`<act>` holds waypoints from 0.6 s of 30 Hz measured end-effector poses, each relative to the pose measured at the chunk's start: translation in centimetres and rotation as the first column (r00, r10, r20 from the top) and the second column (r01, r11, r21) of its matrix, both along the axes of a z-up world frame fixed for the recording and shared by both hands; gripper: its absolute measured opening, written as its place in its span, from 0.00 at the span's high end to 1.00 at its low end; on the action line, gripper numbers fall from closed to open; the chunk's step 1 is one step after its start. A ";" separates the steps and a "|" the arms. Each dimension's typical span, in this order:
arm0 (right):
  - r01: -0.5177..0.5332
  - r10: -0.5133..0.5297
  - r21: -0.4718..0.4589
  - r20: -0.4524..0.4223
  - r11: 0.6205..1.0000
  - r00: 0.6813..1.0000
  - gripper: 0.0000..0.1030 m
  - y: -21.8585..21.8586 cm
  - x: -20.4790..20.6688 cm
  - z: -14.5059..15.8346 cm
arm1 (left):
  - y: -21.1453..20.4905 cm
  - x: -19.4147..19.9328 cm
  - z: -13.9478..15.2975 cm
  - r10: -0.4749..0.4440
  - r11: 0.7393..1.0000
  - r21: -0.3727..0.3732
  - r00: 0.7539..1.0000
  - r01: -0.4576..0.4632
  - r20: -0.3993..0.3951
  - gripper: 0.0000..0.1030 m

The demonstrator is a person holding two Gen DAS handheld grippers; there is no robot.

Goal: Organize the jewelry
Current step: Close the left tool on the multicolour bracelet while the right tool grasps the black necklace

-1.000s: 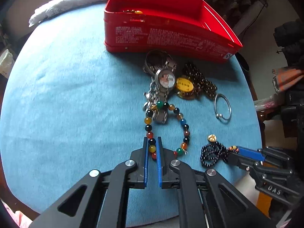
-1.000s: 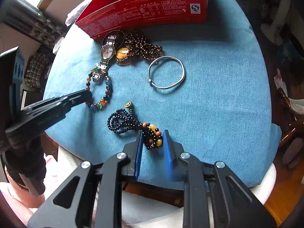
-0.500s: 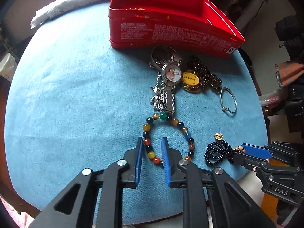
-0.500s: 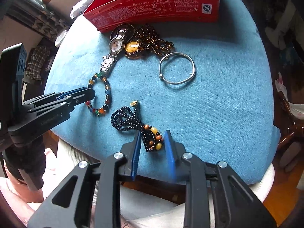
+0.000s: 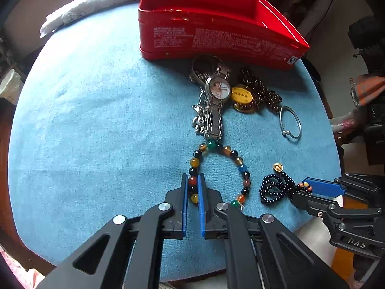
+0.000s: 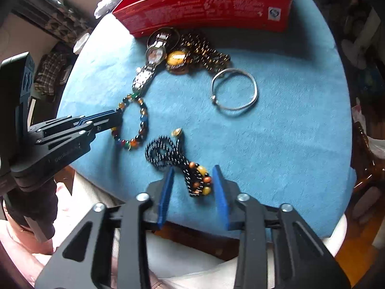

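Note:
A bracelet of multicoloured beads [image 5: 240, 166] lies on the blue cloth, its far end touching the strap of a silver watch [image 5: 217, 90]. My left gripper [image 5: 192, 178] is shut on the bracelet's near-left beads; it also shows as the left gripper [image 6: 118, 118] in the right wrist view. A black bead necklace [image 6: 163, 151] lies bunched to the right, its amber and brown end beads between the pads of my right gripper [image 6: 193, 171]. These jaws stand open, with a gap at the left pad. The red tin [image 5: 216, 38] stands open at the back.
An amber pendant [image 5: 241, 96] on a brown bead chain and a silver bangle [image 5: 298, 122] lie right of the watch. A white towel [image 5: 91, 2] lies behind the blue cloth [image 5: 96, 120]. The cloth's front edge runs close under both grippers.
My left gripper opened briefly and shut again on the bracelet, which has slid off the watch strap. The right jaws widened slightly around the necklace's end beads.

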State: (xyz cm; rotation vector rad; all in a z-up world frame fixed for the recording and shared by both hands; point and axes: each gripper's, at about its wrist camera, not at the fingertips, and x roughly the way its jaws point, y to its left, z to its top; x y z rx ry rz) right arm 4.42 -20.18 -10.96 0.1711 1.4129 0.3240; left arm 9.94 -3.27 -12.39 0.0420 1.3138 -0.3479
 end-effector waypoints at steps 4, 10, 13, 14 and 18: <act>-0.031 0.031 -0.004 -0.019 1.000 0.999 0.73 0.4 0.1 0.0 | 0.4 -0.1 0.1 0.010 1.000 -0.008 1.000 -0.010 -0.011 0.93; -0.055 0.055 -0.051 -0.006 0.997 0.998 0.70 0.8 1.1 0.0 | 0.5 -0.2 0.0 0.009 1.000 -0.005 1.000 -0.009 -0.009 0.93; -0.077 0.078 -0.068 0.003 0.995 0.997 0.68 1.2 1.5 0.0 | 0.9 0.0 -0.1 0.009 1.000 -0.010 1.000 -0.009 -0.011 0.93; -0.086 0.087 -0.070 0.004 0.994 0.996 0.68 1.4 1.6 0.0 | 0.9 0.0 -0.2 0.011 1.000 -0.012 1.000 -0.011 -0.011 0.93; -0.112 0.113 -0.100 0.009 0.989 0.994 0.68 2.4 1.6 -0.3 | 0.7 0.0 -0.3 0.010 1.000 -0.002 1.000 -0.010 -0.007 0.92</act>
